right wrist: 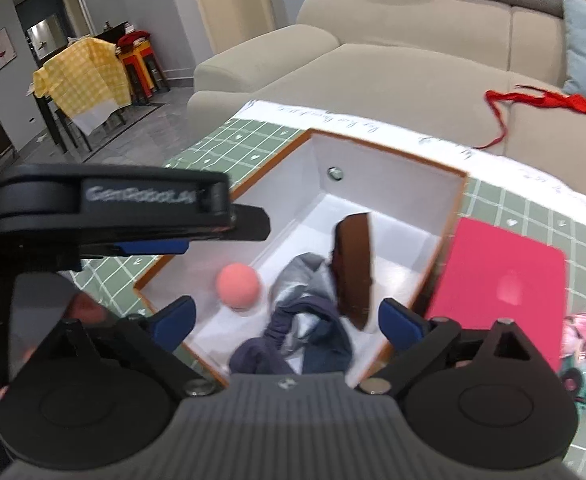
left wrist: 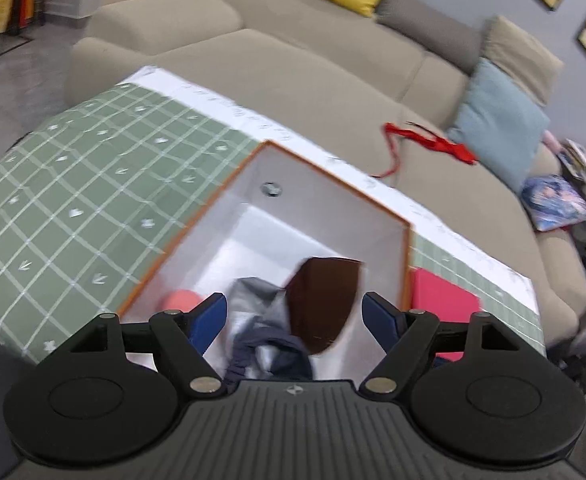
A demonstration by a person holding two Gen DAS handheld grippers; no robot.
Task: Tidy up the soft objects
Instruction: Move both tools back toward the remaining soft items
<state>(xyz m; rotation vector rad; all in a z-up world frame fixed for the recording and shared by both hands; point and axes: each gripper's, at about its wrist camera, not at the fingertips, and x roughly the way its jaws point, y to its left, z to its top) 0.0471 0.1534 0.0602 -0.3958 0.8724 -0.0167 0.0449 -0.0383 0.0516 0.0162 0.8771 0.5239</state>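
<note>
Here, both tools hang above an open white box with orange edges, set on a green-checked counter. The left tool stands wide, its blue pads clear of everything. The right tool is spread wide too, with nothing gripped. Inside the box lie a pink ball, a crumpled grey-and-navy garment and a dark brown piece, perhaps a pouch, the blur making it hard to tell. A red folder lies just beside the box.
</note>
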